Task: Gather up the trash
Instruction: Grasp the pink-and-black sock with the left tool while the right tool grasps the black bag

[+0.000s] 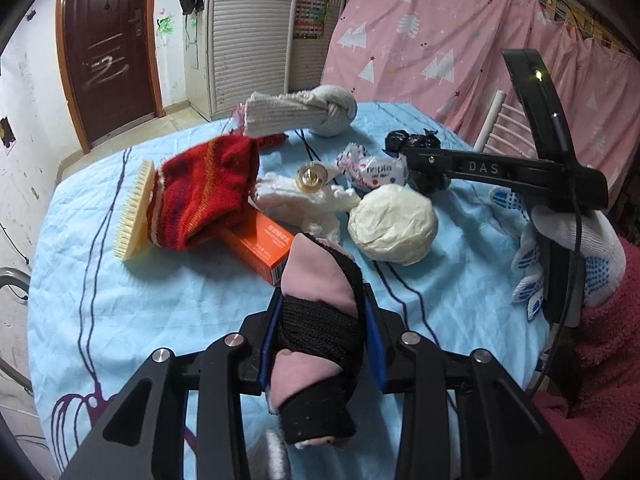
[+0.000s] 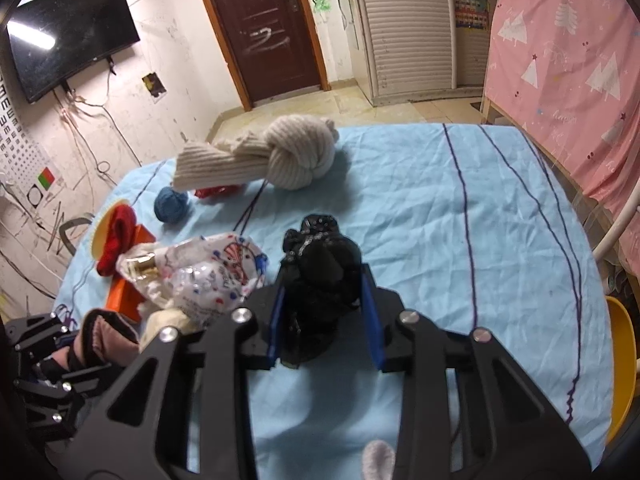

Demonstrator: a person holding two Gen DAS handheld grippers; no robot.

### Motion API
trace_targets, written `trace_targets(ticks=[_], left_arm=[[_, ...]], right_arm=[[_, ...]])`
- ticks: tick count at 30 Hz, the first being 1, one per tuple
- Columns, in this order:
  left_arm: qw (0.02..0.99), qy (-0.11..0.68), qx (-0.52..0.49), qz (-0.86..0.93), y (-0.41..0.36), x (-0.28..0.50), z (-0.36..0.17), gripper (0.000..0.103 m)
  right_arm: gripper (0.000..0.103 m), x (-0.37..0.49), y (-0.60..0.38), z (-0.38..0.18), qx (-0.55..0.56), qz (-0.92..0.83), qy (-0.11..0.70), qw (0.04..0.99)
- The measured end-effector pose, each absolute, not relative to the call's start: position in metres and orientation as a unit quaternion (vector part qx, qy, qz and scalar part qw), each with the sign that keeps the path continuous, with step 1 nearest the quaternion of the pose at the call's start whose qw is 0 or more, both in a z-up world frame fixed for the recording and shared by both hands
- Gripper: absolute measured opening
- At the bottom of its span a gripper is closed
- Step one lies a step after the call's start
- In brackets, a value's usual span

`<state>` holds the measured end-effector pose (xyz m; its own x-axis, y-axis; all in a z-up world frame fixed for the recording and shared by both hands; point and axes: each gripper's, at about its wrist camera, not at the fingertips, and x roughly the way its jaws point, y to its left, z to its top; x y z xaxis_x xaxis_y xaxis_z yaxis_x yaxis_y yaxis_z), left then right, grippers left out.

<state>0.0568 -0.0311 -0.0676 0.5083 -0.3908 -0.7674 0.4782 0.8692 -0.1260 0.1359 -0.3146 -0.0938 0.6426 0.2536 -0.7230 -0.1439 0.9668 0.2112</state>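
Your left gripper (image 1: 322,344) is clamped on a rolled pink-and-black sock (image 1: 316,320), its blue pads (image 1: 374,344) pressing both sides of the bundle low over the blue tablecloth (image 1: 120,300). Your right gripper (image 2: 326,320) grasps a crumpled black plastic bag (image 2: 320,272), the wad squeezed between its blue pads (image 2: 370,316) and touching the cloth.

Ahead of the left gripper the table is crowded: an orange box (image 1: 260,248) lies just beyond the sock, partly under a red knitted sock (image 1: 208,192) that leans on a cream brush (image 1: 134,212). A crumpled white tissue (image 1: 304,204) sits beside a cream paper ball (image 1: 394,228), with a white printed wrapper (image 1: 374,170) just behind them. A knotted beige sock (image 1: 304,114) lies at the far edge of the table.

From the right wrist you also see a blue yarn ball (image 2: 172,204) near the knotted sock, and the printed wrapper just left of the black bag. Your right hand (image 1: 568,256), in a white dotted glove, holds the right tool at the table's edge, with a pink fleece sleeve (image 1: 600,360) behind it. A pink tree-print curtain (image 1: 460,40) hangs past the table
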Motion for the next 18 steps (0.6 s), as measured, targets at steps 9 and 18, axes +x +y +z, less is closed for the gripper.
trace_targets(ticks=[9,18], left_arm=[[0.89,0.382,0.049,-0.246,-0.04,0.053,-0.028,0.028],[0.907,0.34,0.037,-0.246,-0.078,0.06,0.003,0.028]], right_arm=[[0.031,0.114,-0.345,-0.078,0.089,0.098,0.374,0.918],[0.032,0.084,-0.395,-0.06,0.11,0.067,0.326,0.936]])
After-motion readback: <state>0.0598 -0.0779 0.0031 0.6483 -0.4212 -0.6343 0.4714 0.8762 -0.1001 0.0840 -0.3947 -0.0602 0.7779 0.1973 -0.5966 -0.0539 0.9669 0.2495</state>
